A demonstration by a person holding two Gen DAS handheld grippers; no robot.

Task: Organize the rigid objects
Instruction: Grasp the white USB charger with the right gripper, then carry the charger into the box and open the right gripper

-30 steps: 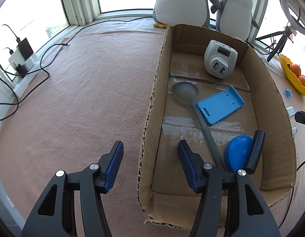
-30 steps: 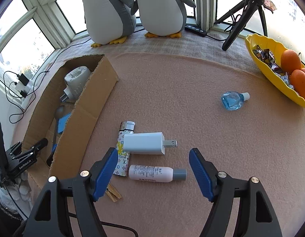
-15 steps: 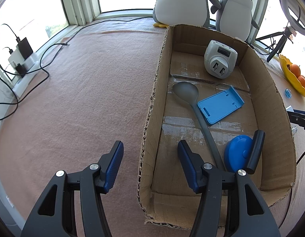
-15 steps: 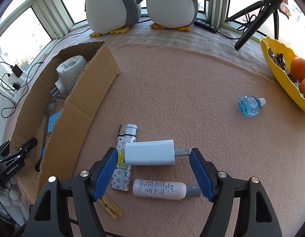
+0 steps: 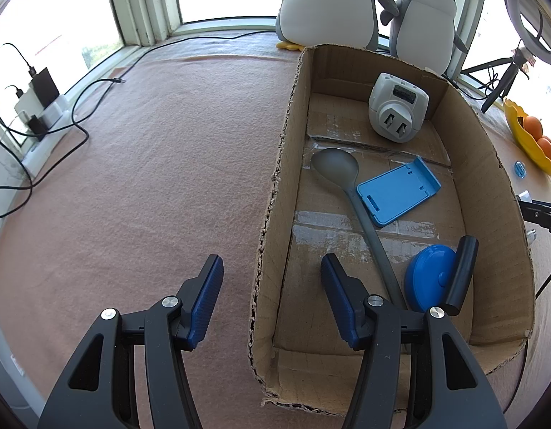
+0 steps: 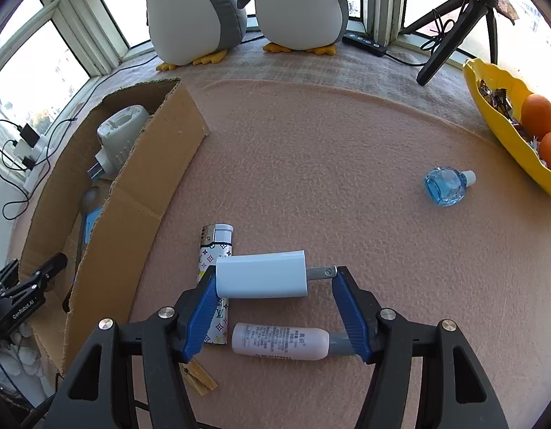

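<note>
The right gripper (image 6: 273,287) is around the white charger (image 6: 262,274), low in the middle of the right view. One blue pad touches the charger's flat end and the other touches its metal prongs, so it looks like the squeeze is just starting; I cannot tell if the grip is firm. The step in hand seems to be picking up the charger, and next it would need a tight squeeze, a lift, and a trip to the cardboard box (image 6: 139,193) at the left of that view. Under the charger lies a patterned lighter (image 6: 213,279) with letters that look like "LV". Just below is a small pink bottle (image 6: 281,341) with tiny print too small to read. A blue glass bottle (image 6: 445,186) sits well apart at the right. The left gripper (image 5: 272,300) is wide open and holds nothing; it hangs over the box's left wall. In the box (image 5: 275,196) are a gray spoon (image 5: 341,171), a blue plastic holder (image 5: 397,189) and a white plug adapter (image 5: 397,107). The far black gripper reads "GenRobot.AI".
</note>
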